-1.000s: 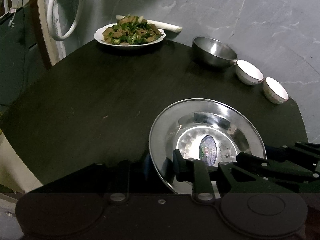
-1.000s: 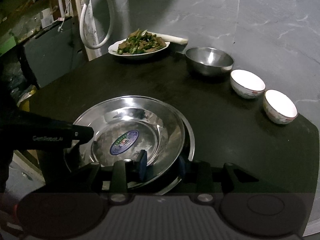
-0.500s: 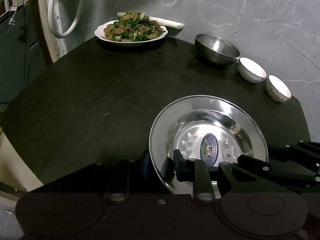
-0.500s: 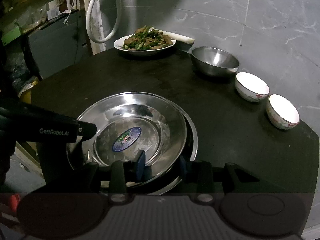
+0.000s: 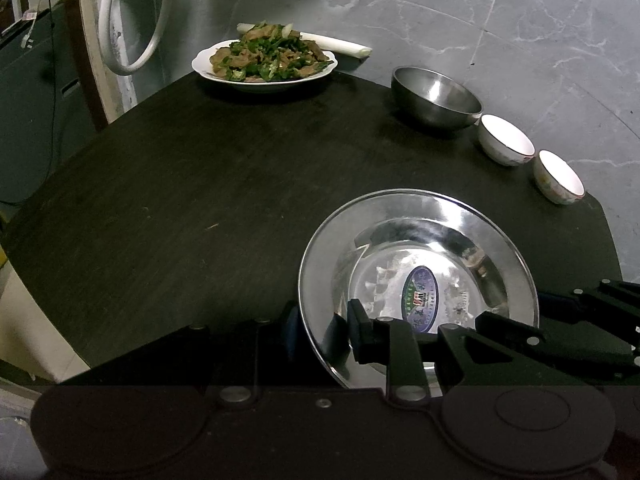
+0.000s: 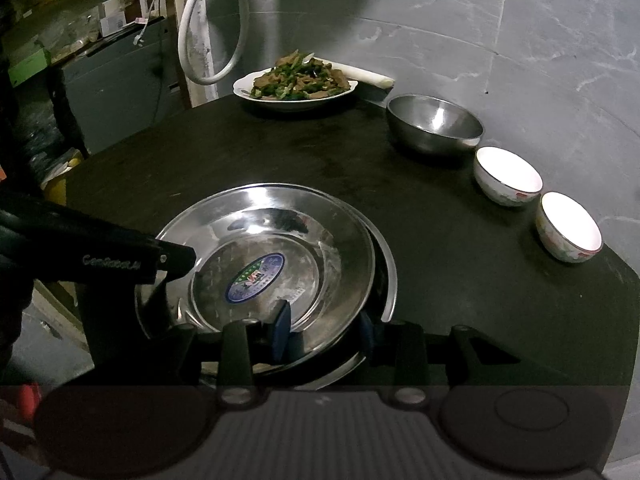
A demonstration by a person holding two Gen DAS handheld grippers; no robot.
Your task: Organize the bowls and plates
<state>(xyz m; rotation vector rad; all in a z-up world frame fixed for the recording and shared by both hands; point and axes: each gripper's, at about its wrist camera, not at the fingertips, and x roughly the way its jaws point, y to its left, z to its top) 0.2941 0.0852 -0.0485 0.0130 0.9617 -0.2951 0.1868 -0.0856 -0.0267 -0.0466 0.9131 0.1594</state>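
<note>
Dark round worktop [image 5: 200,200] against a grey marbled wall

Near its front edge, two steel plates stacked: top plate [image 6: 280,232] with an oval sticker in its well, sitting a little off-centre so that the lower plate [image 6: 386,280] shows as a crescent on the right in the right wrist view

Left hand-held gripper [image 5: 322,332] set astride the left rim of the stack, one pad just outside the edge and the other inside the well; cannot tell whether the pads truly press on the metal

Right hand-held gripper [image 6: 324,328] astride the near rim, one blue pad inside the top plate and the other beyond its edge, over the lower plate's rim; jaws just been easing apart, spread with the rim loose between them

Along the far right edge, a row: steel bowl [image 5: 436,96], then a white bowl [image 5: 506,140] just beside it, then a second white bowl [image 5: 558,176], all upright

At the far edge, a white dish of greens and meat [image 5: 264,60], with a pale stalk [image 5: 340,44] lying behind it

Beyond, a looped white hose [image 5: 132,20] hanging on the left
</note>
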